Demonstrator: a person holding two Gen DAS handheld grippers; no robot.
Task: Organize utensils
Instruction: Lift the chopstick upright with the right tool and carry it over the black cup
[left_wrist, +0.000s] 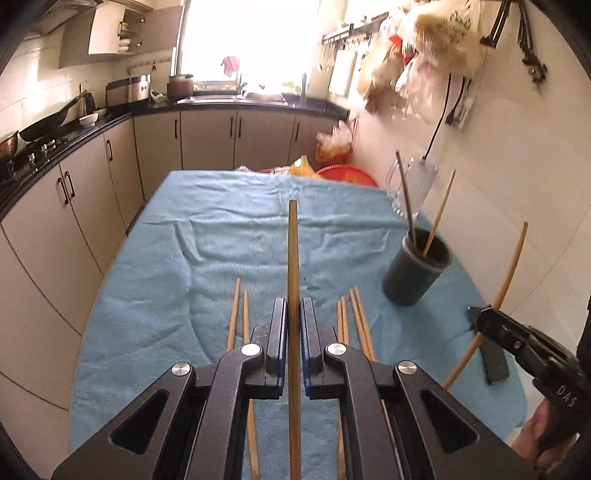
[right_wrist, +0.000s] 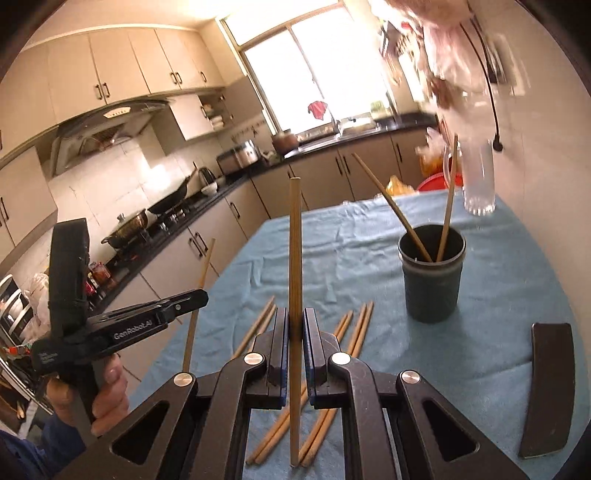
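left gripper (left_wrist: 293, 314) clamps one chopstick (left_wrist: 293, 258) | right gripper (right_wrist: 295, 325) clamps another chopstick (right_wrist: 294, 258) | risk: long sticks strike cup (right_wrist: 432, 273) rim, tipping it near desk's right edge

A cup (right_wrist: 432, 280) stands on the towel (right_wrist: 351, 243) that covers the table, with two chopsticks (right_wrist: 447, 206) leaning inside it. More chopsticks (right_wrist: 354, 325) lie flat on the towel, near and to the left of the cup. A glass mug (left_wrist: 412, 184) stands behind the cup.

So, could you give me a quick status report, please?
Left gripper and right gripper each shut on a chopstick. Dark cup holds two. Path clear.
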